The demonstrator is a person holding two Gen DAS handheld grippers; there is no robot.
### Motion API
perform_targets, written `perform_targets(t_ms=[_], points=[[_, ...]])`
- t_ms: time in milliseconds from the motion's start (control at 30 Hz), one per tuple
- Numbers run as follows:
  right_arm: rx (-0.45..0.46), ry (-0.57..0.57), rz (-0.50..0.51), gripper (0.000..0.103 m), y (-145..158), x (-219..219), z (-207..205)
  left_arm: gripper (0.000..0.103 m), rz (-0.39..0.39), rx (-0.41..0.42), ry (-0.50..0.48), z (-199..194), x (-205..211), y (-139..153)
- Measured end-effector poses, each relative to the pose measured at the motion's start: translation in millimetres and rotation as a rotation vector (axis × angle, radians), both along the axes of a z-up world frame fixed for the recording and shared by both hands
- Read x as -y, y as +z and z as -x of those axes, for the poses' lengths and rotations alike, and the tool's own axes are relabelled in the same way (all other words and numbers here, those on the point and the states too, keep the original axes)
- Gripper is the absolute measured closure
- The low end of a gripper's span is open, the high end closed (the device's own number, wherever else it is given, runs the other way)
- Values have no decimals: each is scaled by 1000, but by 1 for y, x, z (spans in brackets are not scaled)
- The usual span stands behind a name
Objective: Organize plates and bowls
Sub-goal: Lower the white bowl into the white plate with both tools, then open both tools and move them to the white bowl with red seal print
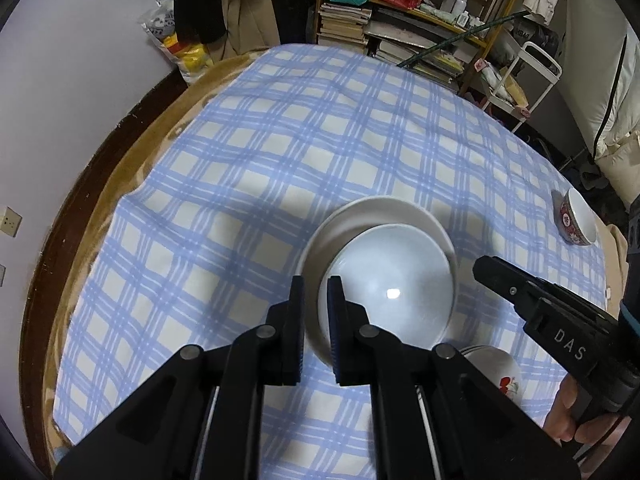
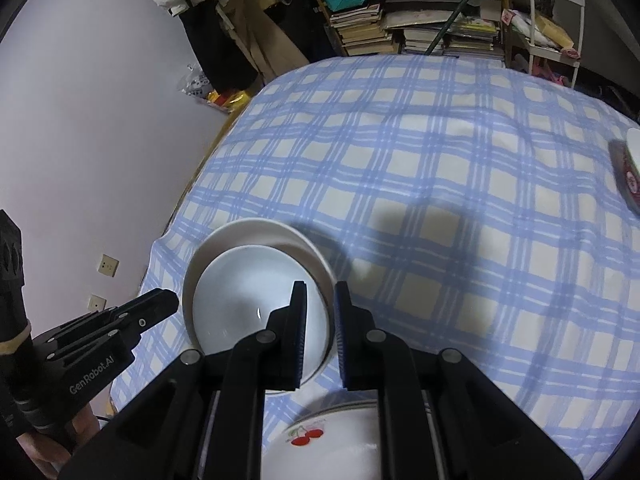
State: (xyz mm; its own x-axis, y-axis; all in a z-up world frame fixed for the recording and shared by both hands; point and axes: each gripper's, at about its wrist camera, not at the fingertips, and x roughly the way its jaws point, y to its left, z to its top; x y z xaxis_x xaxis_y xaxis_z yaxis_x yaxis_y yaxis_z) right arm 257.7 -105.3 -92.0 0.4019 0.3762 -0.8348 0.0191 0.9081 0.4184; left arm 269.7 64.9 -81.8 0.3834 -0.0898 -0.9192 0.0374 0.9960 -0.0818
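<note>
Left of the white bowl (image 2: 256, 300) nested mouth-up in a cream bowl (image 2: 256, 228) on the checked cloth (image 2: 440, 200), the left gripper (image 2: 170, 304), marked "GenRobot.AI", hovers nearly closed and empty, while the right gripper (image 2: 320, 300), marked "DAS", narrowly straddles the bowl's right rim above the cherry plate (image 2: 320, 440).

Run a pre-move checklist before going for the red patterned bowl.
1. White bowl nested in larger white bowl: ok.
2. Left gripper empty, nearly shut: ok.
3. Right gripper empty, nearly shut: ok.
4. Jaws open enough to take a rim: not ok.
5. Red patterned bowl upright on checked tablecloth: ok.
6. Cherry plate clear of the stack: ok.
</note>
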Motion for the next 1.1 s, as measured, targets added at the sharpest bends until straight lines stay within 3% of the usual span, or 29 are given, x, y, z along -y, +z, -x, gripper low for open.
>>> perform_targets(t_ms=[333,433,533,600,667,800,1000,1100], points=[[29,-76,73,88,33,64,10,82,-3,51,-40,-7,53,34],[30,-104,155,87,38,85,14,78,-15,66,-75,-12,77,39],[27,-96,207,69,41,105,18,67,-39,92,-97,-19,101,42],[29,-117,217,52,42,122,21,51,-67,118,-98,-23,117,44],[29,-154,229,46,42,145,24,47,-84,144,-107,-25,131,45],[13,-200,236,31,37,184,26,20,-120,160,-134,-34,164,42],[7,-297,184,14,24,246,26,15,-119,156,-186,-48,213,33],[8,-351,142,12,18,278,25,15,-100,165,-203,-55,237,30]])
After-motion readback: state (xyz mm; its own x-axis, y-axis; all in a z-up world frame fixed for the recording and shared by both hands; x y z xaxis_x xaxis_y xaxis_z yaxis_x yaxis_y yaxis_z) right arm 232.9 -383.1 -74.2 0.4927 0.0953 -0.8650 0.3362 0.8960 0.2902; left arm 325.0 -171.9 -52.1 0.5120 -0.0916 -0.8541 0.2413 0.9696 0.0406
